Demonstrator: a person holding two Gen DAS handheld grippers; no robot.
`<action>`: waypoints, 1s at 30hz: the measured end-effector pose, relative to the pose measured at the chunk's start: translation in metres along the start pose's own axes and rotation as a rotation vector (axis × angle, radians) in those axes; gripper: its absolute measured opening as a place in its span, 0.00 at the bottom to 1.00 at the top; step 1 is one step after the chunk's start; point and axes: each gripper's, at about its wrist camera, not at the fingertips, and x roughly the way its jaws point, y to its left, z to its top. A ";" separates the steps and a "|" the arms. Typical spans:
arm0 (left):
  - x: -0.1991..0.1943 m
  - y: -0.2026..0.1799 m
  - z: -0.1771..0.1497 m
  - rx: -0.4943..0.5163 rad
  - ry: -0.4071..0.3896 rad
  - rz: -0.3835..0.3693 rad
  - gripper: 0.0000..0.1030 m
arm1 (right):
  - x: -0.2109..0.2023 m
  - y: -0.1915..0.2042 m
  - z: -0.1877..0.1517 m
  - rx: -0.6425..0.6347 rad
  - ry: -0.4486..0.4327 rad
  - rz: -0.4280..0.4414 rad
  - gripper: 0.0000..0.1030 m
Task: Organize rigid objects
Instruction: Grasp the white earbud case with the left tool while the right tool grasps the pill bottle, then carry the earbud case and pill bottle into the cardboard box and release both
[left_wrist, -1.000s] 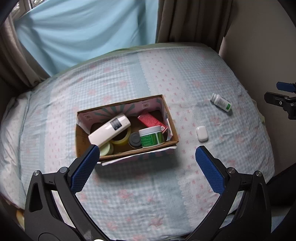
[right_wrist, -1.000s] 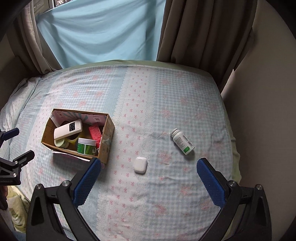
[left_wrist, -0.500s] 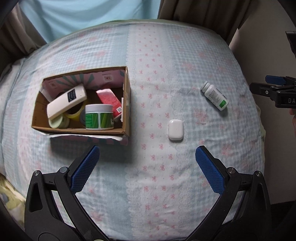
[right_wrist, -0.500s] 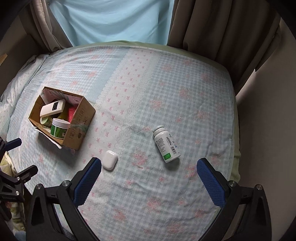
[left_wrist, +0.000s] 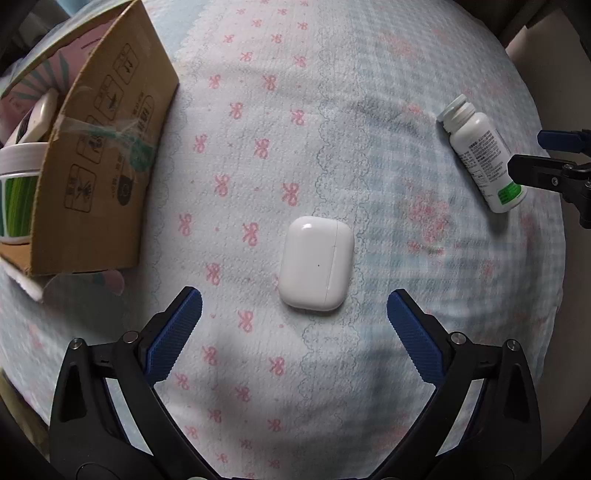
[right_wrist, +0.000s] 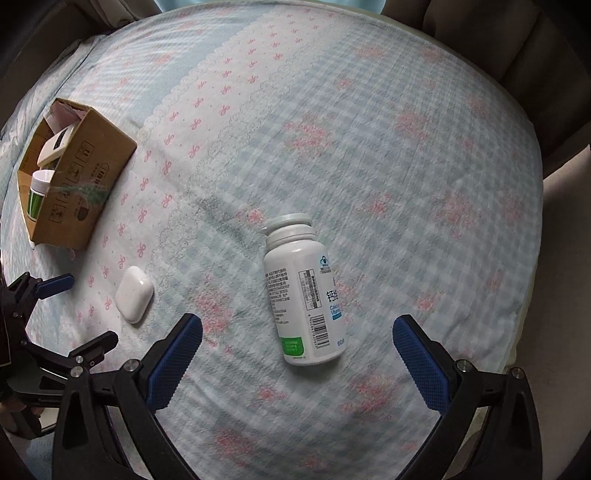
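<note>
A white earbud case (left_wrist: 316, 264) lies flat on the checked bedspread, just ahead of my left gripper (left_wrist: 294, 304), which is open and empty. The case also shows in the right wrist view (right_wrist: 134, 294). A white pill bottle (right_wrist: 304, 293) with a green label lies on its side, cap away from me, just ahead of my right gripper (right_wrist: 297, 330), open and empty. The bottle also shows in the left wrist view (left_wrist: 482, 151). A cardboard box (left_wrist: 99, 155) stands at the left, holding a white remote (left_wrist: 37, 118) and a green-labelled jar (left_wrist: 16, 188).
The bedspread (right_wrist: 369, 147) drops off at its right edge beside a wall. Curtains (right_wrist: 517, 33) hang behind the bed. The right gripper's fingers (left_wrist: 554, 162) show at the right of the left wrist view, and the left gripper's fingers (right_wrist: 55, 286) at the left of the right wrist view.
Both grippers have come down and forward toward the bed. The left one now sits close over the earbud case, the right one close over the pill bottle. Both stay open.
</note>
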 end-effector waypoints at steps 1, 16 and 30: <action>0.006 -0.002 0.002 0.007 0.006 0.007 0.96 | 0.007 -0.001 0.001 -0.004 0.012 -0.008 1.00; 0.033 -0.012 0.009 -0.019 0.042 -0.002 0.65 | 0.051 0.006 0.012 -0.082 0.118 -0.020 0.52; 0.022 -0.016 0.004 -0.036 0.055 -0.044 0.40 | 0.037 0.004 0.007 -0.031 0.106 -0.030 0.46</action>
